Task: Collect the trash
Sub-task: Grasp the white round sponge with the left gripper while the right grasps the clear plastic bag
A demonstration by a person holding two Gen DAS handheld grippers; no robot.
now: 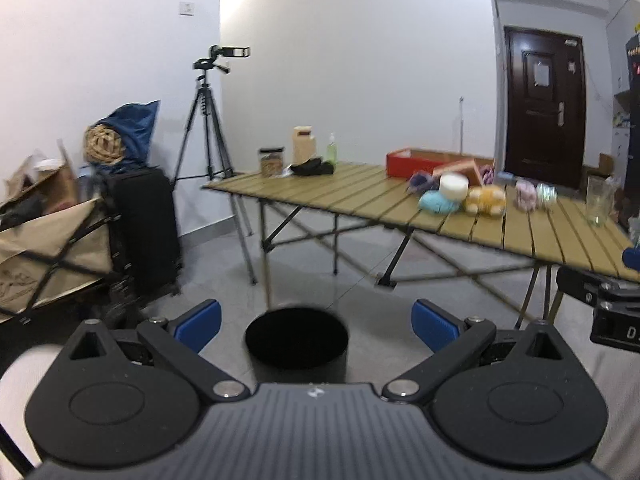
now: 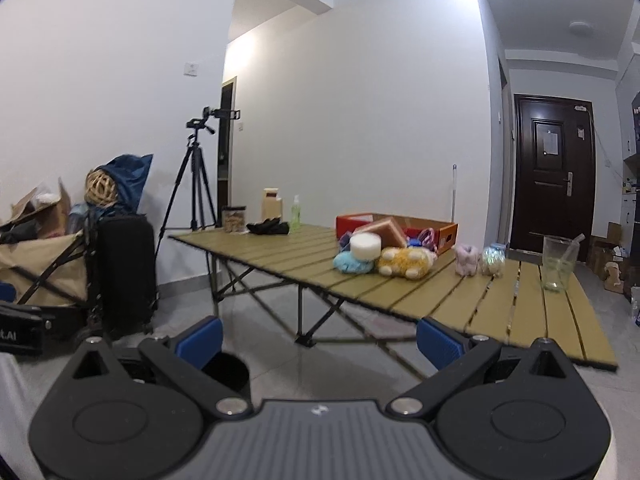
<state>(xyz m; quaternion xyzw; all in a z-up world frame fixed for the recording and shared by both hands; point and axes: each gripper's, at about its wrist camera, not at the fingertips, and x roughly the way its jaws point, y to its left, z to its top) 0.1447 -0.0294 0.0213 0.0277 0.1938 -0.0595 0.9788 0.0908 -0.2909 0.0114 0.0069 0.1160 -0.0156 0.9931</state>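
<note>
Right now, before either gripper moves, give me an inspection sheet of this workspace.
Surface: slatted folding table, standing on a grey tiled floor.
Job's things: black bin on the floor, open top, in front of the left gripper; no obvious trash item can be picked out.
Clutter: plush toys, white round block, orange box, clear glass container, green bottle, jar, dark cloth.
Grippers: left gripper open, holding nothing; right gripper open, holding nothing.
Cables: nothing seen.
Surroundings: camera tripod, black suitcase, folding wagon, dark door, white walls.
</note>
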